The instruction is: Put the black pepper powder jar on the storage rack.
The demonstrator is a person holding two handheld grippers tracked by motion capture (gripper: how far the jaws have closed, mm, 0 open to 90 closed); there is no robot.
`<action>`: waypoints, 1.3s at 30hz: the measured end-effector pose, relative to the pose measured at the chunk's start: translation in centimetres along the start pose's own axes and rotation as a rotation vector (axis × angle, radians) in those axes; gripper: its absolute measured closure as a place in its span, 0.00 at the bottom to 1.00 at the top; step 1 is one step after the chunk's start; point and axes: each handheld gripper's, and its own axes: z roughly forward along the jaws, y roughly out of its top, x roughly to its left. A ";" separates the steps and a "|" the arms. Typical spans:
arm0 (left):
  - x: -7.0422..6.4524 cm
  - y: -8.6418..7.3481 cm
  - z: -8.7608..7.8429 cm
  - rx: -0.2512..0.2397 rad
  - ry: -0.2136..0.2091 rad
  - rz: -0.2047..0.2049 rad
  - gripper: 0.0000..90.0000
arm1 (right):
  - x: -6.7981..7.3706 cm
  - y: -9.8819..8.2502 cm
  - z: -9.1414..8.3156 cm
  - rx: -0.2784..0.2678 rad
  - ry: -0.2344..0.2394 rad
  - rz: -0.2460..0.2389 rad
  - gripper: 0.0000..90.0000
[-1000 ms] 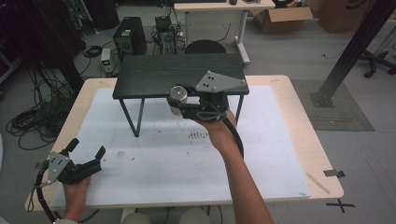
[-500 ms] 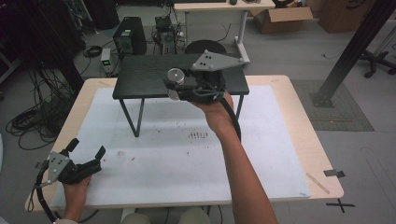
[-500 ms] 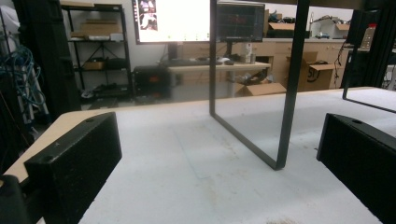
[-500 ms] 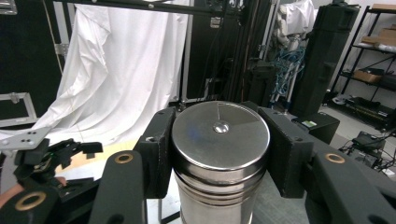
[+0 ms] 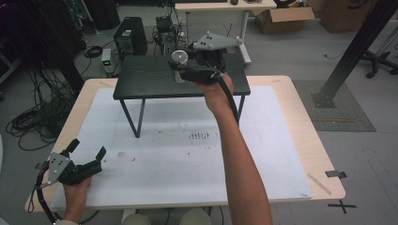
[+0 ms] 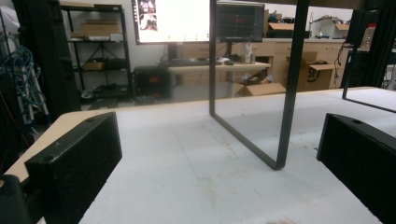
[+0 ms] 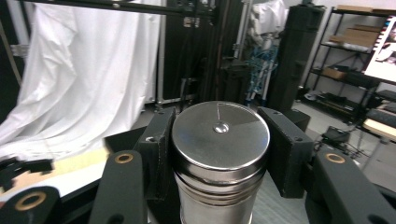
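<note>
My right gripper (image 5: pixel 180 65) is shut on a shiny metal canister (image 5: pixel 179 58) with a flat round lid, and holds it upright above the dark stand's top (image 5: pixel 141 79). In the right gripper view the canister (image 7: pixel 219 154) sits squeezed between both black pads (image 7: pixel 160 144). Whether its base touches the stand I cannot tell. My left gripper (image 5: pixel 87 150) rests at the table's near left corner, open, with nothing between its fingers (image 6: pixel 74 163).
The dark stand rests on thin black legs (image 5: pixel 133 119) on the white table cover (image 5: pixel 187 159); one leg frame (image 6: pixel 280 116) rises close ahead in the left gripper view. Cables, computer boxes and a desk lie beyond the table's far edge.
My right gripper has carried the canister up and away from me, from in front of the stand to over its top. The left gripper has stayed put.
</note>
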 end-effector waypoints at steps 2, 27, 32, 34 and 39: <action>0.0 0.0 0.0 0.000 0.000 0.000 0.00 | -0.4 0.0 0.3 -0.002 -0.016 0.009 0.54; 0.0 0.0 0.0 -0.002 -0.006 0.000 0.00 | -4.9 -1.9 4.0 0.109 -0.148 0.137 0.54; 0.0 0.0 0.0 0.000 -0.006 -0.001 0.00 | -5.2 -2.3 4.8 0.139 -0.146 0.163 0.54; 0.0 0.0 0.0 -0.001 -0.006 -0.001 0.00 | -5.3 -2.6 5.1 0.152 -0.136 0.189 0.54; 0.0 0.0 0.0 -0.002 -0.006 -0.001 0.00 | -5.3 -2.9 5.7 0.171 -0.131 0.191 0.54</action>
